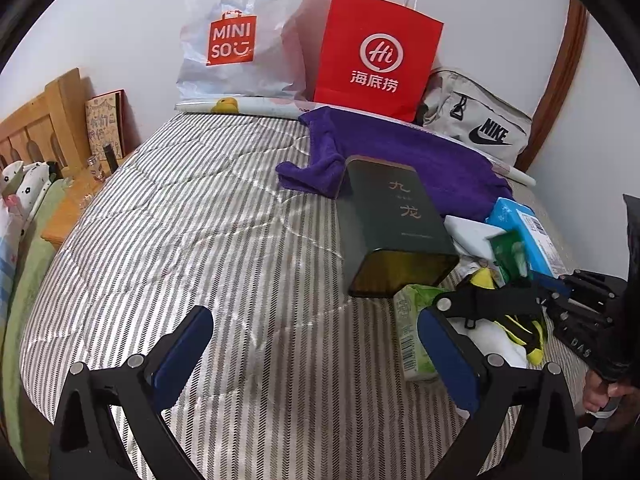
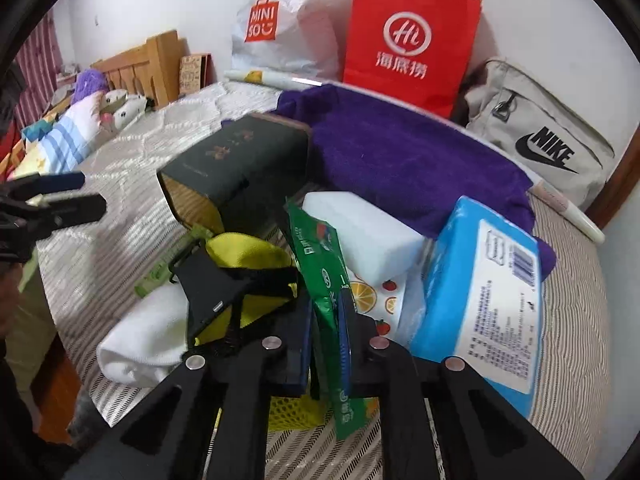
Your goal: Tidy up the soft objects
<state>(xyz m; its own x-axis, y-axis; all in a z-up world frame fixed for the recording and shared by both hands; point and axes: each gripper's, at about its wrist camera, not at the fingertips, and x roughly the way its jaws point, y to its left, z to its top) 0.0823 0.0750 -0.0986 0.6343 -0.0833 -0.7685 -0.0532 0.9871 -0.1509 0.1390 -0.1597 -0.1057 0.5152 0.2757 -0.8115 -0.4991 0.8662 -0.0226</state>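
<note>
A pile of soft items lies at the right of the striped bed. My right gripper [image 2: 325,316] is shut on a green wipes packet [image 2: 320,256], held upright over the pile; it also shows in the left wrist view [image 1: 510,254]. Around it lie a yellow mesh pouch [image 2: 248,252], a white rolled cloth [image 2: 144,336], a white sponge block [image 2: 368,232], a blue tissue pack [image 2: 480,300] and a purple towel [image 2: 400,148]. My left gripper [image 1: 316,340] is open and empty over bare bedding, left of a light green tissue pack [image 1: 408,332].
A dark green tin box [image 1: 392,224] lies on its side in the middle of the bed [image 1: 180,220]. A white MINISO bag [image 1: 240,36], a red paper bag [image 1: 376,52] and a grey Nike bag [image 1: 480,120] stand along the wall. A wooden headboard [image 1: 44,120] is at left.
</note>
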